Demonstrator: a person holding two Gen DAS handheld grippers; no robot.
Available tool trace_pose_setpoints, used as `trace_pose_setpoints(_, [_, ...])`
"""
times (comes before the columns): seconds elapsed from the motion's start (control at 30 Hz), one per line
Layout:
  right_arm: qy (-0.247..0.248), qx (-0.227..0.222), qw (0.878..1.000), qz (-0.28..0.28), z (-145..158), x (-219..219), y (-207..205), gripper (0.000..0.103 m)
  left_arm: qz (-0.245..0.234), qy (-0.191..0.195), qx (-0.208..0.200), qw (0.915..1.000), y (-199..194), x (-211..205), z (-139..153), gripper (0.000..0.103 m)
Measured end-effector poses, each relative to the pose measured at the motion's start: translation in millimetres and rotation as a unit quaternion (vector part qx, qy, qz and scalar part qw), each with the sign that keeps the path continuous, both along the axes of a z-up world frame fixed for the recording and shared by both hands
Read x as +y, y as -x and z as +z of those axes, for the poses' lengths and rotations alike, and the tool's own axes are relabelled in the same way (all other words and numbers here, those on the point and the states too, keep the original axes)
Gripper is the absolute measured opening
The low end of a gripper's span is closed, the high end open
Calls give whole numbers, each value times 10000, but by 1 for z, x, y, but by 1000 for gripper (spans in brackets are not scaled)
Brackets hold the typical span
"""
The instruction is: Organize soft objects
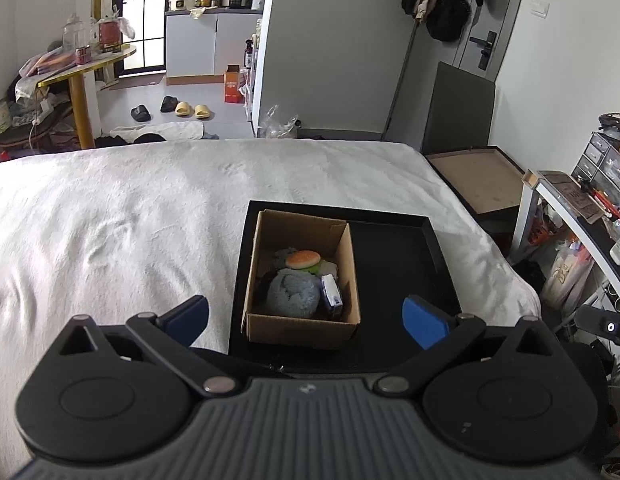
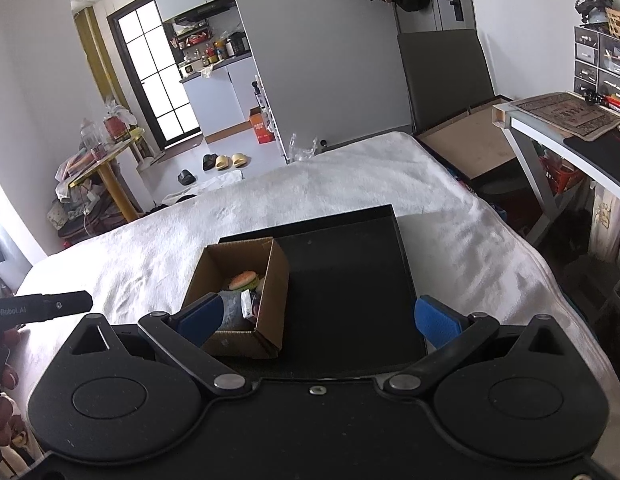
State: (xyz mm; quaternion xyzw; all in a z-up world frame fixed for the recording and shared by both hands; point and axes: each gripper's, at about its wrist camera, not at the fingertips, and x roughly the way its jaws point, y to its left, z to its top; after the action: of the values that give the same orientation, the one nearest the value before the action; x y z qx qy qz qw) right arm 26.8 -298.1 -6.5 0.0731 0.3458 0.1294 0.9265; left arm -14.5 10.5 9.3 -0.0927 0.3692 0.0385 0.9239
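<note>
Two grippers hover low over the near edge of the bed, and both are empty. Up close, the left gripper (image 1: 306, 316) has its blue jaws spread wide, straddling the view of the box with nothing between them. The right gripper (image 2: 318, 316) matches it: jaws spread wide, nothing pinched, its left pad overlapping the near corner of the box in the right wrist view.

Just beyond the jaws sits the black tray (image 1: 394, 264), flat on the white bedspread (image 1: 122, 216), its long axis running left to right across the left wrist view. On the tray's left half stands the cardboard box (image 1: 302, 328), open at the top, flaps up, its long axis running away from the camera toward the far side of the bed. The right half of the tray shows only its bare black floor.

Down inside the box, nearest us, a fluffy blue-grey plush (image 1: 294, 292) fills the front. Just beside it on the right, a small blue-and-white packet (image 1: 331, 295) stands against the box wall, its long axis pointing away from the camera. Behind them a toy hamburger (image 1: 303, 259) rests bun side up, on top of other soft pieces too shadowed to tell apart.

Farther out, past the bed's far edge, slippers (image 1: 190, 109) lie on the floor, and a yellow-legged tabletop (image 1: 86, 66) carries clutter at the left.
</note>
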Motion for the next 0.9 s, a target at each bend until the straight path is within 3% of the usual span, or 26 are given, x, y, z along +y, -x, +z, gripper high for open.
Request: trace_pose_setpoints(0.9, [196, 147, 9994, 251, 0, 15, 6, 103, -109, -175, 187, 9996, 1, -12, -5, 102])
